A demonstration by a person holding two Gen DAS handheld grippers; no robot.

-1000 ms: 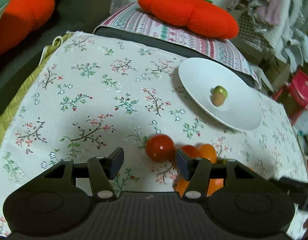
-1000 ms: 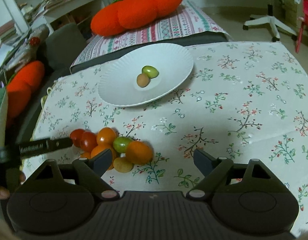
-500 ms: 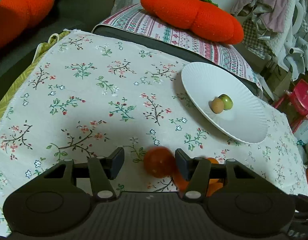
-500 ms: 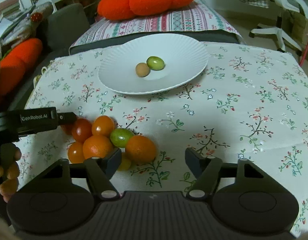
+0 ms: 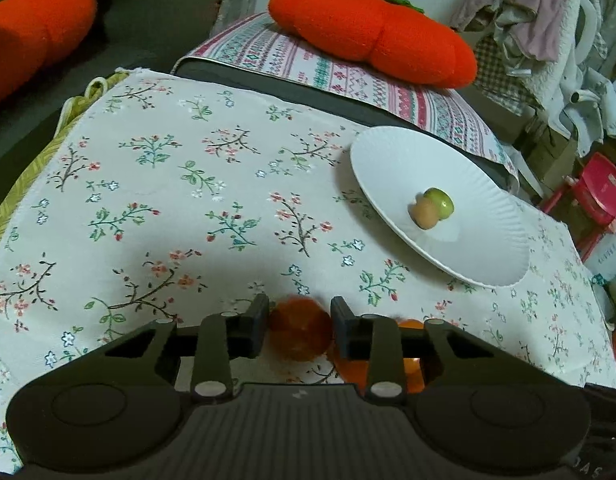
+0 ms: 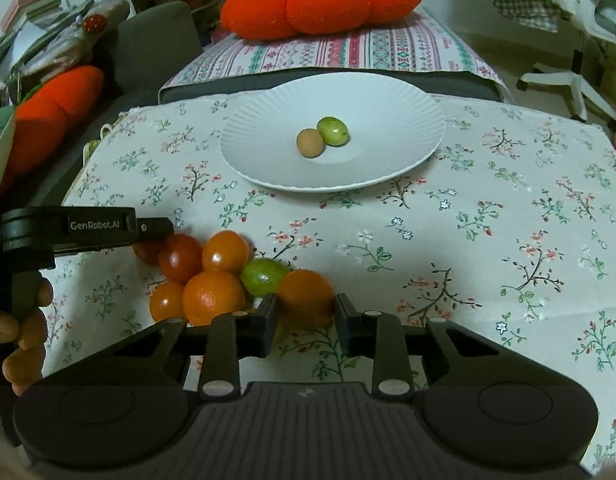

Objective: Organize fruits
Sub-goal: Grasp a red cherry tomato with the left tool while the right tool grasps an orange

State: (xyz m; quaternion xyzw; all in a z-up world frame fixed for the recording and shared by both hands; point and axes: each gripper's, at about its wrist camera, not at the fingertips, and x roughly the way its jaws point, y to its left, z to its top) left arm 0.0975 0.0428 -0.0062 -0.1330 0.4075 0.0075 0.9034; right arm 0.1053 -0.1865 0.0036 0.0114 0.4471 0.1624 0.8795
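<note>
Two hand-held grippers work over a table covered with a floral tablecloth (image 6: 488, 248). The left gripper (image 5: 299, 330) has its jaws narrowed around a blurred red tomato (image 5: 299, 336), with both pads at the fruit's sides; the blur makes firm contact hard to confirm, but the fruit fills the gap. The right gripper (image 6: 305, 326) has its jaws drawn in on an orange fruit (image 6: 305, 296), one pad at each side of it, low on the cloth.

The task's fruit sits in two places. A cluster lies on the cloth near the front left of the right wrist view: a dark red tomato (image 6: 180, 257), an orange tomato (image 6: 225, 251), a larger orange (image 6: 213, 298), a small orange tomato (image 6: 167, 301) and a green fruit (image 6: 263, 277), all touching one another. A white fluted plate (image 6: 267, 152) farther back holds a brown fruit (image 6: 310, 143) and a green one (image 6: 332, 131), touching.

Only the right wrist view shows the whole cluster, along with the left gripper's black body coming in from the left edge and the fingers (image 6: 25, 332) of the person's hand on its handle. The left wrist view hides most of the cluster behind its own fingers, showing just slivers of orange; it does show the plate (image 5: 392, 160) to the right and an orange plush cushion (image 5: 368, 36) beyond the table.
</note>
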